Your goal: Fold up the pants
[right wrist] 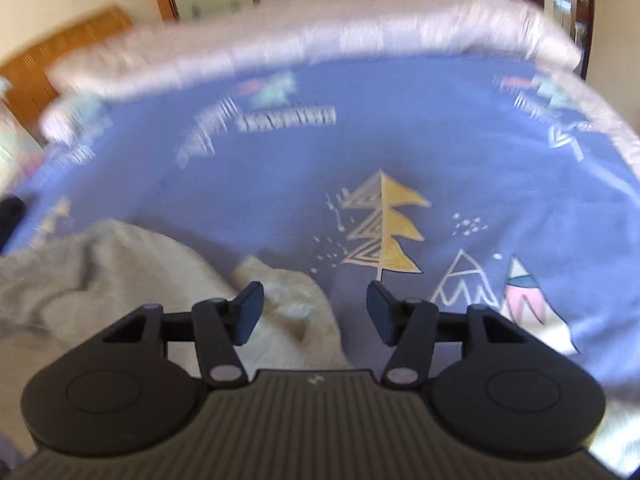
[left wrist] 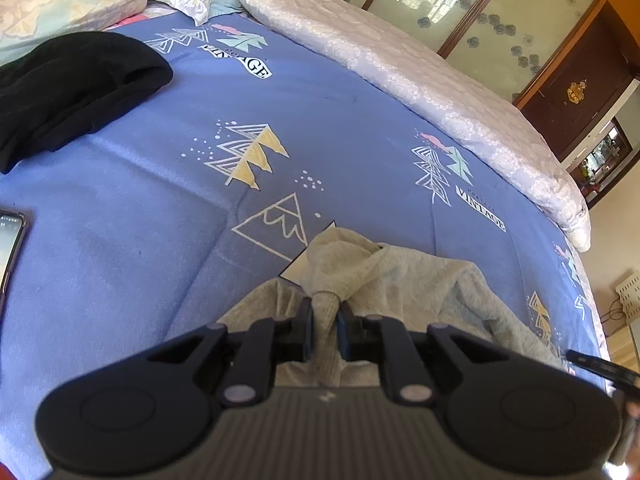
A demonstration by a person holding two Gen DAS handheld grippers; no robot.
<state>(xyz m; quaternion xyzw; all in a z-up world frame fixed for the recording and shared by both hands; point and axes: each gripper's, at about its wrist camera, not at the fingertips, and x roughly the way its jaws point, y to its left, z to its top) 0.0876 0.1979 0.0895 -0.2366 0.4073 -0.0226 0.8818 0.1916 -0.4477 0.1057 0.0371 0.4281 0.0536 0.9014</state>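
1. Left wrist view is filled mostly by the bed [left wrist: 160, 240], whose blue sheet printed with trees and mountains serves as landmark for everything else.
2. A pale quilt [left wrist: 400, 80] lies along the bed's far edge, and a black garment [left wrist: 68, 92] sits on the sheet toward the pillows.
3. The grey pants [left wrist: 400, 280] lie bunched on the bed's near side, with no clear long axis visible yet.
4. The left tool [left wrist: 325, 330] is clenched on a gathered ridge of the pants, right at the bed's near edge.
5. The right tool [right wrist: 312, 312] is released, gripping nothing; loose grey cloth lies under its left finger [right wrist: 248, 312], bare sheet under the other.
6. Judging by this, the right tool's next grasp lies slightly leftward, and the left hand already holds.
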